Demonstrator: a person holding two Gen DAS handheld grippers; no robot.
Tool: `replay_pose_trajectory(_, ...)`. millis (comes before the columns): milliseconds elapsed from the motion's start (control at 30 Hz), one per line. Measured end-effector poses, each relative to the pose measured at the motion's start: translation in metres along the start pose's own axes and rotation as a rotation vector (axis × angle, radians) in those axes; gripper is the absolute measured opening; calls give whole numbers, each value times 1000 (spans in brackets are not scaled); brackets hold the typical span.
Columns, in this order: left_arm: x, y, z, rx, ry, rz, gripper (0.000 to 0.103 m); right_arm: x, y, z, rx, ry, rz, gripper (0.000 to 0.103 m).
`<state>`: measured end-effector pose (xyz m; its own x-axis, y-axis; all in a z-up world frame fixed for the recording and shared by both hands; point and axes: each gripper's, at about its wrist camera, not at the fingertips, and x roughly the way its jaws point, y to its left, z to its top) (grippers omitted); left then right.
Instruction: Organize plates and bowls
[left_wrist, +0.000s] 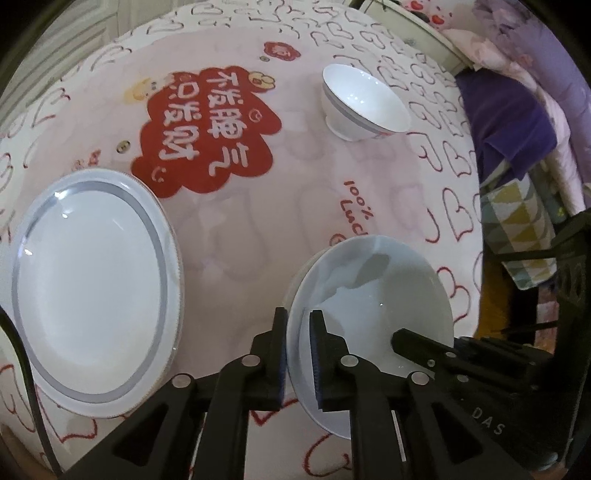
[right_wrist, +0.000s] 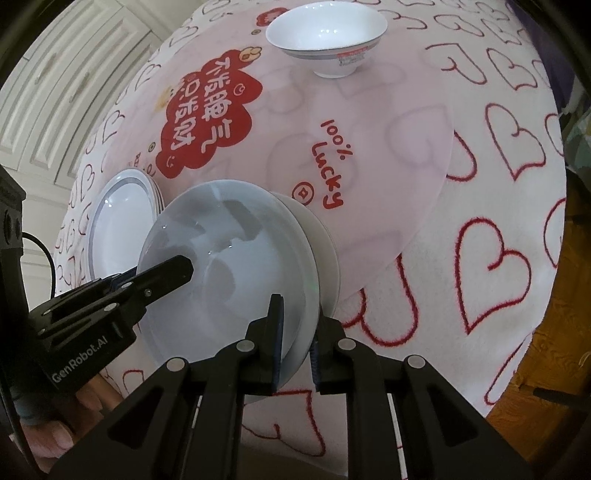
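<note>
Two hand-held grippers are sharing one white bowl (right_wrist: 229, 266), probably so it does not tip or slip. The left hand-held gripper (left_wrist: 298, 354) is pinching the bowl's rim on one side. The right hand-held gripper (right_wrist: 297, 339) is pinching the rim on the other side. The bowl is sitting on another bowl (right_wrist: 325, 243) near the front of the counter (right_wrist: 509, 155), maybe to make a stack. Its open side is facing up, tipped a little. It is round, so it has no long side. The plates (left_wrist: 92, 295) are lying flat to its left.
</note>
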<state>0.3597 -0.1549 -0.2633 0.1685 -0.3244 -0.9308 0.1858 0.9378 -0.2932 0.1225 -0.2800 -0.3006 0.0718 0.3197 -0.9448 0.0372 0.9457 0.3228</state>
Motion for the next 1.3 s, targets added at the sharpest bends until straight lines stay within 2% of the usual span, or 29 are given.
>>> replay_pose_trajectory(333, 10, 5, 0, -8, 29, -20, 12, -8, -2, 0, -13, -2, -25, 16)
replay_pose_trajectory(400, 9, 5, 1, -8, 28, -19, 14, -13, -3, -1, -19, -18, -50, 24)
replay_pose_trajectory(467, 8, 6, 2, -4, 25, -25, 15, -18, -4, -2, -22, -41, -58, 44)
replay_pose_trajectory(567, 5, 6, 4, 4, 19, -25, 20, -25, -8, -3, -10, -71, -39, 55)
replay_pose_trajectory(600, 3, 6, 4, 4, 17, -28, 29, -28, -11, -3, 7, -90, -34, 60)
replay_pose_trajectory(633, 2, 6, 4, 3, 15, -30, 45, -31, -15, -2, 25, -106, -25, 73)
replay_pose_trajectory(667, -1, 7, 6, 3, 9, -31, 54, -34, -20, 0, 47, -128, -5, 89)
replay_pose_trajectory(700, -5, 8, 8, 2, -6, -28, 72, -37, -24, 2, 68, -146, 16, 103)
replay_pose_trajectory(733, -9, 9, 9, -1, -20, -22, 87, -40, -31, 5, 96, -168, 42, 103)
replay_pose_trajectory(800, -19, 12, 16, -6, -62, -22, 92, -44, -41, 12, 131, -194, 81, 103)
replay_pose_trajectory(900, -28, 15, 33, -17, -74, -54, 93, -47, -56, 28, 179, -220, 127, 103)
replay_pose_trajectory(1100, -35, 18, 82, -33, -107, -61, 93, -49, -81, 68, 240, -250, 135, 103)
replay_pose_trajectory(1300, -8, 8, 136, -27, -108, -48, 93, -43, -105, 124, 281, -255, 125, 103)
